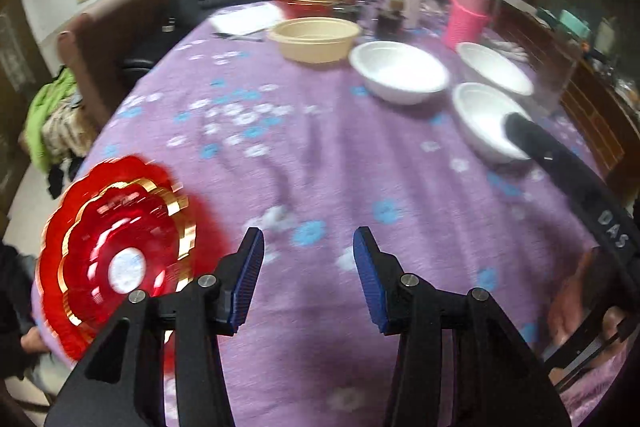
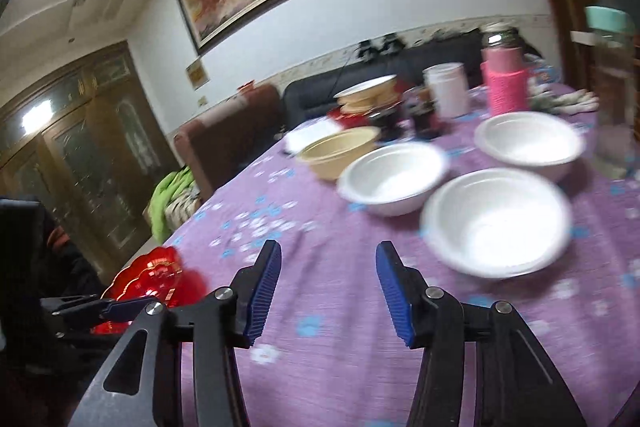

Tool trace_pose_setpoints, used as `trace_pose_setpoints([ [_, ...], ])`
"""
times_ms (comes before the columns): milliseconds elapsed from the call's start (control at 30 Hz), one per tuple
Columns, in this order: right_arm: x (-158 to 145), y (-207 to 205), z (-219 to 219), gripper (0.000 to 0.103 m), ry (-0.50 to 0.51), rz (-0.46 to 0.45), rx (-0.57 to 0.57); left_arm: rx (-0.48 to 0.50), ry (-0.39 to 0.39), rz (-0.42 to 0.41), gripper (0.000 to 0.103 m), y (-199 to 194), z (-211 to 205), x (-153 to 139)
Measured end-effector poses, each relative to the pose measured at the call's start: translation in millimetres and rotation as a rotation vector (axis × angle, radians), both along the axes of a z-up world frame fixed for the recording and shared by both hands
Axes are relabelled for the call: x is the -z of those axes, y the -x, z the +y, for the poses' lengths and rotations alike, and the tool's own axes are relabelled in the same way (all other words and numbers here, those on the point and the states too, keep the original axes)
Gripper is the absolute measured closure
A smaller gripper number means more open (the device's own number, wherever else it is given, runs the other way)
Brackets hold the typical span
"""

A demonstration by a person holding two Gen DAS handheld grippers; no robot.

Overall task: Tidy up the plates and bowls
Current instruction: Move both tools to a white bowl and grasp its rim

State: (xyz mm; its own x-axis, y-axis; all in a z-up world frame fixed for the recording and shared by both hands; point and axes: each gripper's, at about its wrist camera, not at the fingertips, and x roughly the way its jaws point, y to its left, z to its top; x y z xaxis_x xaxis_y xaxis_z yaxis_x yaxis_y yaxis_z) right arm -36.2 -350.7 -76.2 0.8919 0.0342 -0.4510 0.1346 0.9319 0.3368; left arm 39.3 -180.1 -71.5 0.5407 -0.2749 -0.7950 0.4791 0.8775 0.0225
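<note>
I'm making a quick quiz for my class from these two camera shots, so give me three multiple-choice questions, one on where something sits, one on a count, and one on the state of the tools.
1. Where do the stacked red scalloped plates with gold trim sit on the purple flowered tablecloth?
A. at its near left edge
B. among the white bowls
C. beside the pink cup

2. How many white round bowls are on the table?
A. one
B. three
C. five

3. What state is the left tool in?
A. shut on a plate
B. shut on a bowl
C. open, holding nothing

Answers: 1 A, the plates lie at the cloth's left edge, far from the bowls. 2 B, the nearest white bowl, middle white bowl and far white bowl are all there are. 3 C, its blue pads stand apart over bare cloth; the right tool looks the same.
</note>
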Motion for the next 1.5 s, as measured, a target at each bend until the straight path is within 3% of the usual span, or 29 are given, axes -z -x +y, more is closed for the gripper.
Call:
trace_pose_setpoints([
  [133,-18.6,24.7,-56.6,0.049,0.022,-0.015,0.08,0.045,0.036,0.024,0.058,-12.4,-38.0,-18.5],
  [167,-23.2,27.5,-70.1,0.046,0.026,-0.016,0.103,0.061,0.043,0.029,0.05,-16.9,-49.0,-23.9],
  [200,-28.2,28.4,-85.2,0.037,0.022,-0.015,0.127,0.081,0.046,0.035,0.044,-21.3,-62.2,-28.8],
  [233,-31.8,27.5,-103.0,0.032,-0.003,-0.003,0.134,0.098,0.049,0.042,0.031,-24.2,-73.8,-32.2],
  [300,-35.0,22.6,-134.1,0.03,-0.072,0.003,0.139,0.118,0.058,0.058,0.026,-32.3,-97.9,-36.7],
  [400,-20.2,8.1,-176.7,0.029,-0.166,0.047,0.187,0.1,0.038,0.084,0.026,-47.4,-125.4,-31.7],
  [533,23.7,-8.5,-213.5,0.03,-0.352,0.135,0.19,0.055,0.07,0.212,0.027,-72.2,-145.7,-13.2],
  [733,36.7,-14.3,-223.6,0.029,-0.476,0.129,0.106,0.018,0.113,0.319,0.027,-89.2,-167.5,9.6],
  [833,44.1,-21.3,-221.6,0.03,-0.495,0.167,0.101,0.001,0.122,0.344,0.027,-92.3,-173.5,17.0],
  [1133,60.5,-32.4,-216.6,0.033,-0.544,0.222,0.096,-0.017,0.114,0.39,0.027,-90.0,-181.8,35.1],
  [1333,66.8,-34.9,-216.4,0.045,-0.555,0.237,0.109,-0.029,0.135,0.379,0.028,-89.0,-182.4,35.1],
  [1500,70.1,-37.5,-214.6,0.05,-0.558,0.251,0.113,-0.025,0.13,0.414,0.046,-87.5,-185.2,40.4],
])
